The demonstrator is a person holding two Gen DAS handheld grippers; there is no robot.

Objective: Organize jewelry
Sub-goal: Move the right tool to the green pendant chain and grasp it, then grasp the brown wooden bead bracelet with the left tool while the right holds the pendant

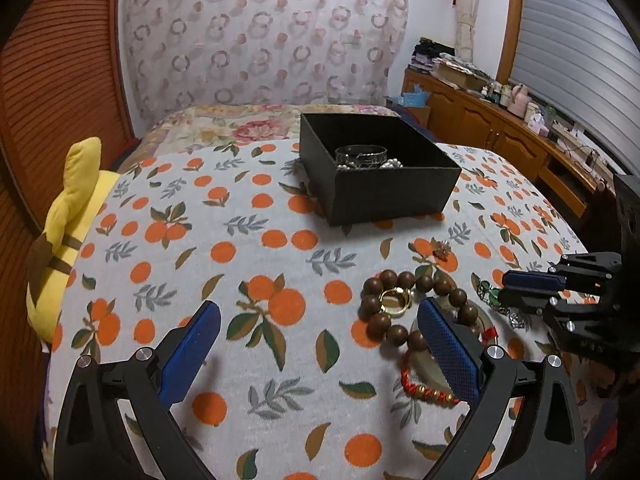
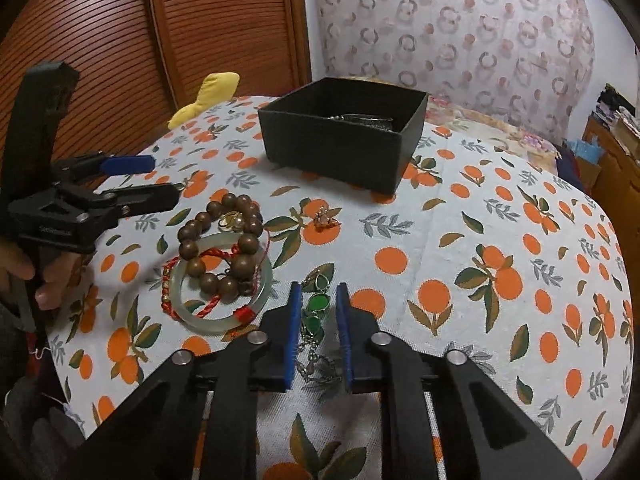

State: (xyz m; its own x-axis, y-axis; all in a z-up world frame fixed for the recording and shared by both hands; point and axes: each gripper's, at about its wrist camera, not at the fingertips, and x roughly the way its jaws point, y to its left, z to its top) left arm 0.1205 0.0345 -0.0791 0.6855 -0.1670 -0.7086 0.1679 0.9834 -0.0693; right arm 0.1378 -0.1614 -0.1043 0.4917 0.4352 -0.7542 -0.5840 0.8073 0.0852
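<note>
The left gripper (image 1: 320, 344) hung low over the bed's near edge, fingers spread wide. The right gripper (image 2: 318, 320) sat near that same edge, its blue pads (image 2: 294, 332) narrowly parted. A bare hand (image 2: 36, 276) clasped the left gripper's handle.

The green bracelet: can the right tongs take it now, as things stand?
Probably yes. The green bracelet already lies between the pads of the open right tongs, with nothing over it; the jade bangle sits apart to the left.
</note>
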